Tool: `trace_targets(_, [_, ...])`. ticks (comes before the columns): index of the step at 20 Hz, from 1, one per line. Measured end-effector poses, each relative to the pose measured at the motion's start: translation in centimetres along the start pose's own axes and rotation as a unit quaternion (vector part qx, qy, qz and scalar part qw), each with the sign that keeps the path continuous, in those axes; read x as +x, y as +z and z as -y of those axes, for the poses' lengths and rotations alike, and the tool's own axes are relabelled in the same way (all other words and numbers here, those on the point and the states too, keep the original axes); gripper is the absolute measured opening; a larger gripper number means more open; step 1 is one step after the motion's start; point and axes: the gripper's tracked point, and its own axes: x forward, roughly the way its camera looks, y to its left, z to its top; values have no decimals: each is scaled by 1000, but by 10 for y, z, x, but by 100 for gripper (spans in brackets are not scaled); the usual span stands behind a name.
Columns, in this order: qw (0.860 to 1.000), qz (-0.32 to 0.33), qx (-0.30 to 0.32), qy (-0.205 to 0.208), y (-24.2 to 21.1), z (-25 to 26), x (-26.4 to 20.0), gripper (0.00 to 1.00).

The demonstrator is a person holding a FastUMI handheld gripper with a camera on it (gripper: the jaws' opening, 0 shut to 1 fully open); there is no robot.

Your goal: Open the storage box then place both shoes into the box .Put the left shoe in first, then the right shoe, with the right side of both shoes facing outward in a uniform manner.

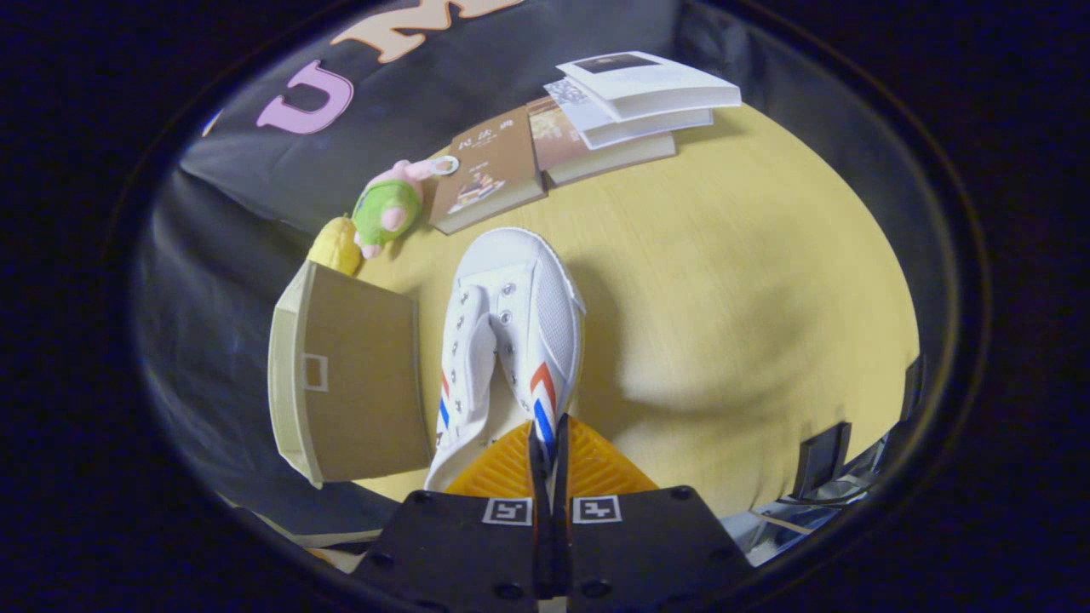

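Gripper view: my gripper (550,443) pinches the shoe (511,340) by its right side; next, into the box (345,375) at left.

shoe (511,340) right of box (349,379), books (596,119) beyond

My tongs (547,443) are closed tight on the heel-side edge of a white canvas shoe (511,340) with red and blue stripes, both fingers pinching the shoe's side wall. The shoe's toe points away from me, over a yellow wooden worktop (724,281). Just beside the shoe stands a beige storage box (349,383). Beyond the box lie a green and pink plush toy (387,209) and a yellow toy (336,245). Farther off, several books (588,119) rest overlapping near the worktop's far edge.
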Motion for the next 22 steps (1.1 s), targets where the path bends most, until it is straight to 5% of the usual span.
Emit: trace_targets(22, [993, 31, -28, 108, 16, -234, -43, 3])
